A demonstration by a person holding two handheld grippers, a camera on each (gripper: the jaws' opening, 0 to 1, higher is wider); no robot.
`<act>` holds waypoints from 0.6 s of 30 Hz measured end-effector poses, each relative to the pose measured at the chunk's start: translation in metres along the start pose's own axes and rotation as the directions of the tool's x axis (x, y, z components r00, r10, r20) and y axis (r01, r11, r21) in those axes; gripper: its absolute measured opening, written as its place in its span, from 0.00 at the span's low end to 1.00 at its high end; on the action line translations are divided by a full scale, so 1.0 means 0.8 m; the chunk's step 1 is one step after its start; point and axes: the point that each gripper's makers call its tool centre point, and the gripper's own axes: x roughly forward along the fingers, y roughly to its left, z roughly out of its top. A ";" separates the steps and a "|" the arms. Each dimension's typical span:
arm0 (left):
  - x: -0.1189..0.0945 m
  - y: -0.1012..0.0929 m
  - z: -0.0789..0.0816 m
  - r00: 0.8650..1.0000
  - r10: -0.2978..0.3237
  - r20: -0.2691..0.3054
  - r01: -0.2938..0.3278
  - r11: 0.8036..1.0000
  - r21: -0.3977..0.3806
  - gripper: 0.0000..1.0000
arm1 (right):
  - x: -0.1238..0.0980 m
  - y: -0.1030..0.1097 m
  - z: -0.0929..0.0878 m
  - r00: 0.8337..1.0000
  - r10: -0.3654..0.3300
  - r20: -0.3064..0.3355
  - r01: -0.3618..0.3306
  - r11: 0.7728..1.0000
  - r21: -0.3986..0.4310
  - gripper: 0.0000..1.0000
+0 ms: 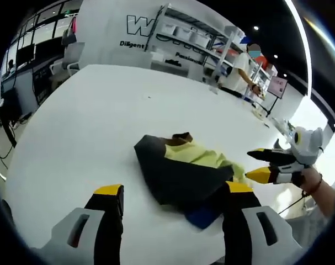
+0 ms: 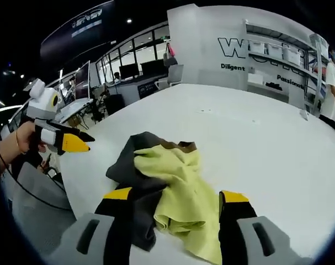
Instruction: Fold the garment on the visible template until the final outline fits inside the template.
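A crumpled garment [image 1: 181, 174] lies on a large white table [image 1: 101, 121], bunched in a loose heap. It is dark grey on one side and pale yellow on the other, with a brown collar edge at its far end and a bit of blue showing at its near edge in the left gripper view.

In the left gripper view, the left gripper [image 1: 175, 193] rises from the near edge with its two black, yellow-tipped jaws spread wide. Nothing is between them. The left jaw stands over bare table, apart from the cloth. The right jaw overlaps the near right part of the heap; whether it touches the cloth cannot be told. The other gripper enters from the right, held in a person's hand [image 1: 313, 182], its yellow tips parted and pointing at the yellow part of the garment, just beside it.

In the right gripper view, the right gripper [image 2: 175, 196] has its jaws wide apart, with the near part of the garment lying between them. Grey folds lie by the left jaw and yellow folds reach to the right jaw. The jaws are not closed on the cloth. The left gripper appears at the left, held in a hand [image 2: 18, 141] and hovering apart from the garment.

Shelving [image 1: 211, 38] and a person [image 1: 242, 69] stand beyond the far end of the table.
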 end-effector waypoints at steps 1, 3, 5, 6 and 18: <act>0.000 0.001 0.000 1.000 0.003 -0.002 -0.003 1.000 0.005 0.72 | 0.002 0.003 0.000 1.000 0.002 0.001 -0.002 1.000 -0.002 0.55; -0.001 0.002 0.000 1.000 0.007 0.004 -0.007 1.000 0.014 0.72 | 0.008 0.009 -0.001 1.000 0.017 -0.006 -0.017 1.000 -0.010 0.53; -0.001 0.002 0.000 1.000 0.005 0.002 -0.005 1.000 0.012 0.72 | 0.013 0.016 -0.003 0.999 0.032 -0.018 -0.032 0.999 0.001 0.51; -0.002 0.002 -0.001 1.000 0.003 -0.003 -0.003 1.000 0.012 0.72 | 0.015 0.018 -0.003 0.999 0.042 -0.019 -0.042 0.999 0.007 0.50; -0.007 -0.006 0.004 1.000 -0.024 -0.006 0.024 0.999 0.023 0.75 | 0.039 0.042 -0.008 0.992 0.121 -0.045 -0.117 0.989 0.093 0.26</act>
